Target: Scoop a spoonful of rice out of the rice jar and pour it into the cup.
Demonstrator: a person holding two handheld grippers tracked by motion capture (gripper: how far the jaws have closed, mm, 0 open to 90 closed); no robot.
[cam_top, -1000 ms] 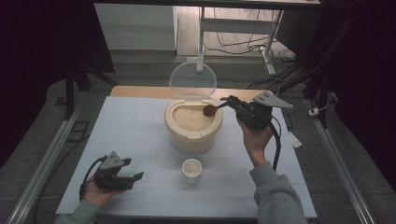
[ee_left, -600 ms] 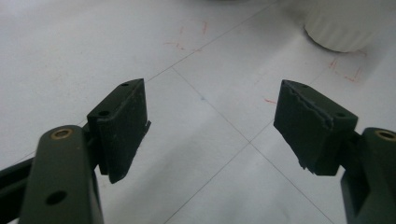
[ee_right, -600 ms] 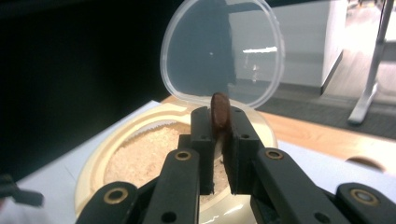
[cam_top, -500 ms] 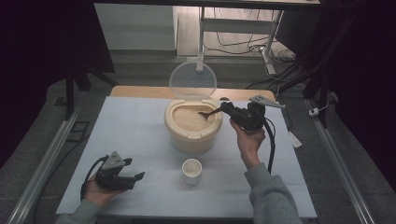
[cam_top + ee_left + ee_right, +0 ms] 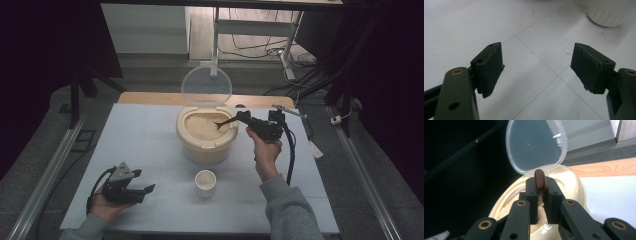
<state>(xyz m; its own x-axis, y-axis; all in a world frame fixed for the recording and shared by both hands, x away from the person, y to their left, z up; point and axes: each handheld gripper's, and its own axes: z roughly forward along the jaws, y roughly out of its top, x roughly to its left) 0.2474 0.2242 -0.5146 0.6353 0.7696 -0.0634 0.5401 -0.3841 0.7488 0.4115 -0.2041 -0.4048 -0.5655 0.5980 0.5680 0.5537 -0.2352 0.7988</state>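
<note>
Dark brown wooden spoon: slim, stiff, judged light; handle end clamped between right gripper jaws, bowl dipped into rice inside cream round container; clear lid raised behind container; left gripper spread, empty, near-left of container.

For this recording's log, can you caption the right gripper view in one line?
Right claw shut on a brown spoon over the open rice tub, clear lid upright.
</note>
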